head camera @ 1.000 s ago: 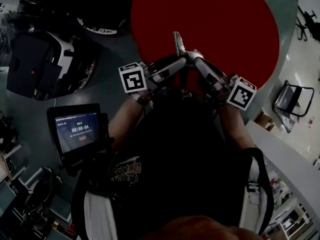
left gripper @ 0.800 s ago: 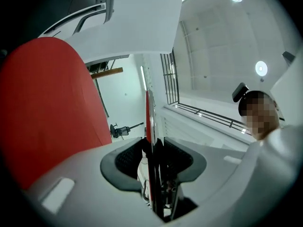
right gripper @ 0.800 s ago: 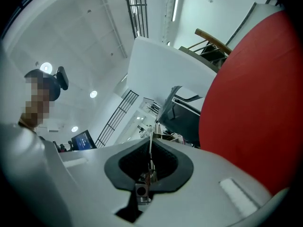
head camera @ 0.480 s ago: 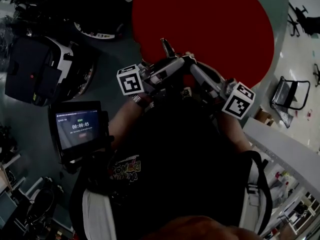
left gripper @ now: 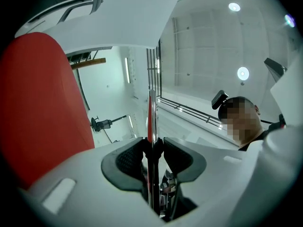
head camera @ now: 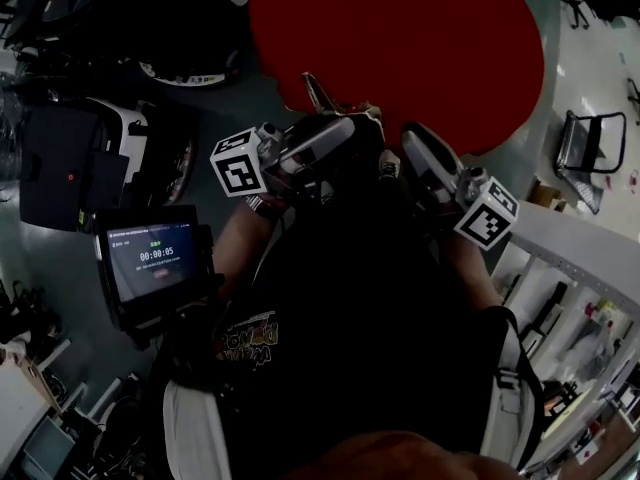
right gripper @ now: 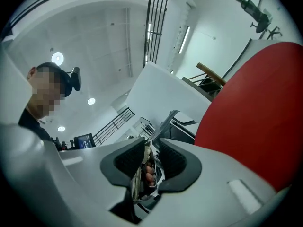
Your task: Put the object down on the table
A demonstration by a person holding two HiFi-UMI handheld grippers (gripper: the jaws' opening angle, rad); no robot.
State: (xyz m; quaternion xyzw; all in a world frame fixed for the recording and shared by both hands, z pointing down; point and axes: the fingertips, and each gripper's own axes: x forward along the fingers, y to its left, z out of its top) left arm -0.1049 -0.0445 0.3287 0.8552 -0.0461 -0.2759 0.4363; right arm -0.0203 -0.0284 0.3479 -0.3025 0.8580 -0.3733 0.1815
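A thin shiny metal object [head camera: 318,92] sticks up from my left gripper [head camera: 343,120], which is shut on it in front of the person's chest. In the left gripper view the object [left gripper: 151,119] stands edge-on, pinched between the dark pads [left gripper: 129,161]. My right gripper [head camera: 409,134] sits apart from it, to the right. Its jaws have just been opening, and a narrow gap shows at the right gripper [right gripper: 152,151] with nothing pressed between the pads [right gripper: 173,157]. The round red table [head camera: 400,38] lies beyond both grippers.
A tablet with a timer [head camera: 153,256] hangs at the person's left side. Dark bags and equipment [head camera: 70,158] crowd the floor at left. A folding chair [head camera: 588,148] and a white shelf edge [head camera: 570,253] stand at right.
The right gripper has let go of the metal object and drawn off to the right. The left gripper has carried the object leftward and nearer the body.
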